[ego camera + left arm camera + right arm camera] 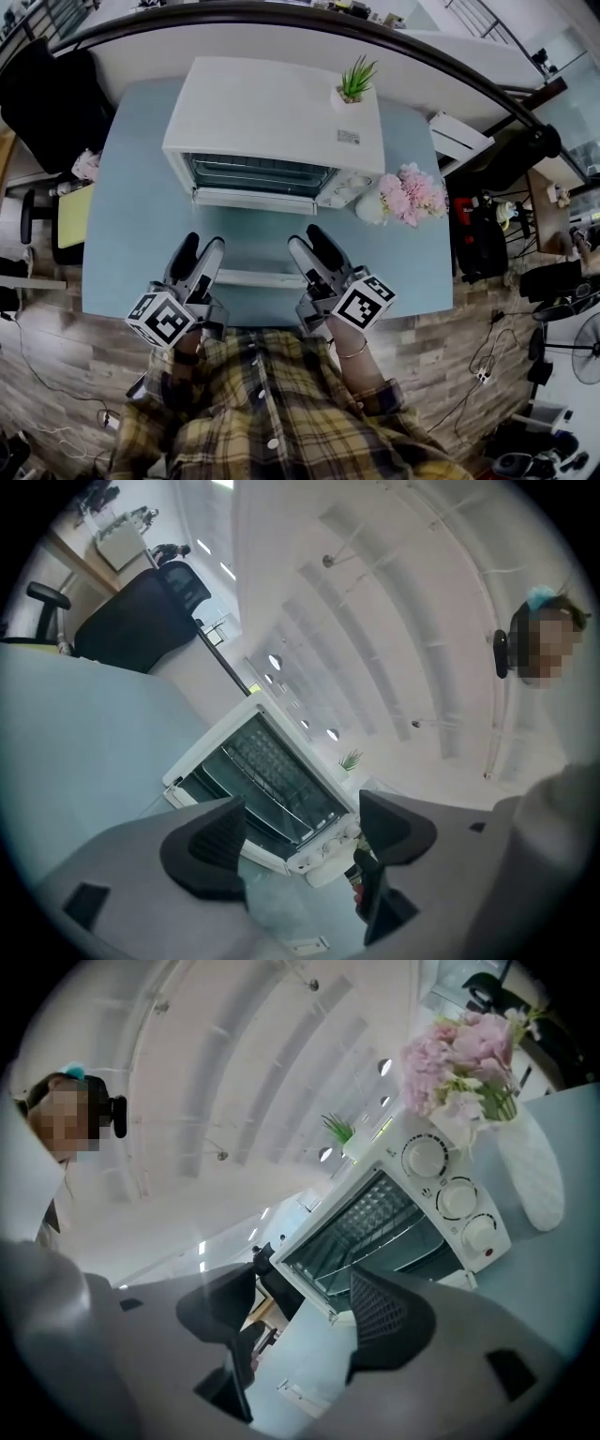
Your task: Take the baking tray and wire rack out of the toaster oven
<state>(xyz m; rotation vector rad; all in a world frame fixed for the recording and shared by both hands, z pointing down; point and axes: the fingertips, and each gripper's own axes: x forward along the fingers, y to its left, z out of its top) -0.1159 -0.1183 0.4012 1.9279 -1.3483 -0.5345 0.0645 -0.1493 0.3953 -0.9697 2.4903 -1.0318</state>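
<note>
Toaster oven (281,122) on table (131,234), door lowered: wire rack (265,782) sits inside, baking tray not distinguishable. The 2 tools, left gripper (200,247) and right gripper (307,240), stand spread wide, both empty, before the door

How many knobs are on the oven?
3. They sit in a line beside the opening of the oven: top knob, middle knob, bottom knob. None seem hidden.

Head view looks steeply down; both gripper views face the same toaster oven (277,122) from nearby
</note>
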